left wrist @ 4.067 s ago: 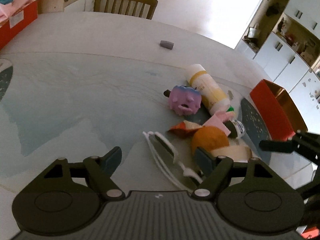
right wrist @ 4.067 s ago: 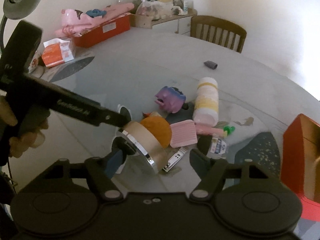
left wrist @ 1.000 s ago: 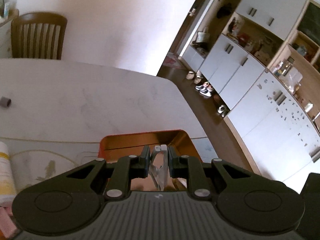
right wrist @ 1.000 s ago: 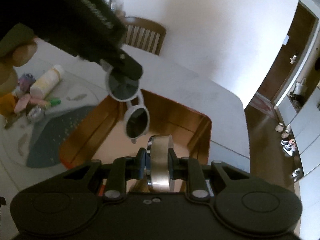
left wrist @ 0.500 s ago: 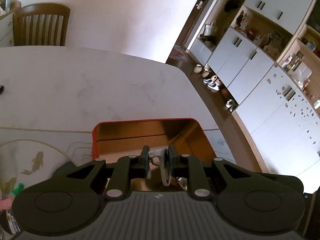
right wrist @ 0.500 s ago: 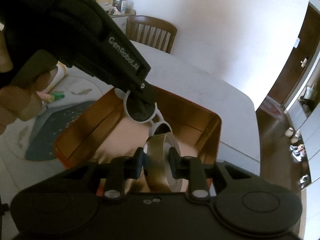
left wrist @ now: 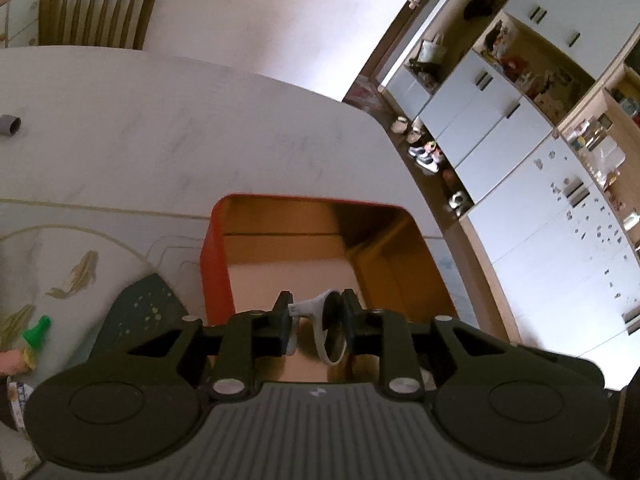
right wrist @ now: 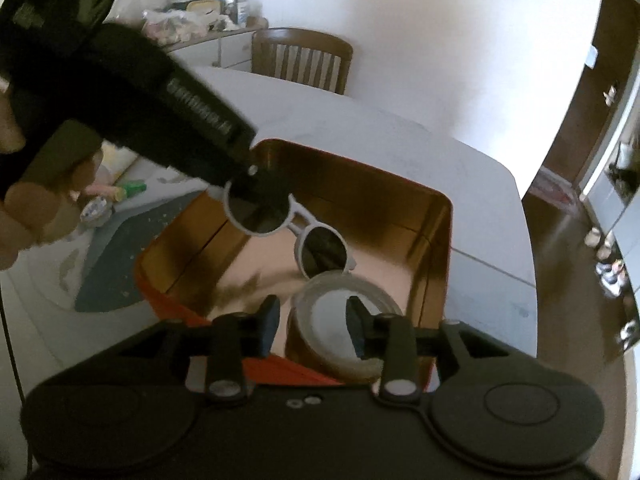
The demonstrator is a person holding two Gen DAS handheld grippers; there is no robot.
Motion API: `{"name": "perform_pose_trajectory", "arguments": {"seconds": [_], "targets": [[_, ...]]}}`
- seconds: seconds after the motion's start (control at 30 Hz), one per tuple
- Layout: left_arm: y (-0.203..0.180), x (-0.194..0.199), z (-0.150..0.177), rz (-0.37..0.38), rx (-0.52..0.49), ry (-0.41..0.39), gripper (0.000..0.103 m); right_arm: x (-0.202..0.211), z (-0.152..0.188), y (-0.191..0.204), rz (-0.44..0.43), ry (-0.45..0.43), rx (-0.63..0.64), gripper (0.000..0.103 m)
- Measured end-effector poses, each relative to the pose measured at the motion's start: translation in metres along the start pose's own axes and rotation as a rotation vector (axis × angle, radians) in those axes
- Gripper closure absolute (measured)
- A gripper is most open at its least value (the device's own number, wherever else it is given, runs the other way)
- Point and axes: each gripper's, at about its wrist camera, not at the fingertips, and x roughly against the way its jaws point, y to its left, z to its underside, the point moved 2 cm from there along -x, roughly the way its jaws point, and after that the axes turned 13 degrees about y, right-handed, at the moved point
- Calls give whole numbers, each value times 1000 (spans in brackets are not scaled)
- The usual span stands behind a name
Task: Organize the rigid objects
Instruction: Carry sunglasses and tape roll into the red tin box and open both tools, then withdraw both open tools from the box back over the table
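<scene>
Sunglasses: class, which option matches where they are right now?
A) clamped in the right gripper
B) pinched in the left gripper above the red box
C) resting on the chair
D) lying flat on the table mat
B: the left gripper pinches the sunglasses above the red box.

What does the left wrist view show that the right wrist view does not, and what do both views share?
Only the left wrist view shows the grey cylinder on the table and the white cupboards with dotted doors.

Only the right wrist view shows the tape roll down in the box between the open right tongs, the hand gripping the left tool, and the cluttered sideboard.

Both share the orange box, the white sunglasses pinched by the left tongs, the wooden chair, the table and the shoes on the floor.
</scene>
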Motion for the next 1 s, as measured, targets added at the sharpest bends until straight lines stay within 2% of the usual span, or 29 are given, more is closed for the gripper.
{"name": "perform_pose_trajectory", "arguments": {"seconds": [0.17, 0.23, 0.27, 0.3, 0.43, 0.73, 1.0], "targets": [[0, -2, 7, -34, -29, 32, 72, 7, 0, -7, -17, -8, -52, 59], [-1, 0, 9, -27, -40, 34, 62, 11, 0, -9, -25, -14, -69, 58], [-1, 2, 10, -26, -45, 32, 51, 13, -1, -10, -27, -17, -76, 58], [-3, 4, 10, -28, -49, 28, 47, 14, -2, -10, -29, -20, -83, 57], [-7, 13, 14, -40, -68, 17, 46, 23, -2, -14, -52, -40, -131, 54], [-30, 60, 32, -88, -176, -105, 46, 47, -3, -7, -82, -84, -194, 44], [-23, 100, 51, -122, -215, -163, 46, 68, -7, 15, -82, -126, -241, 32]]}}
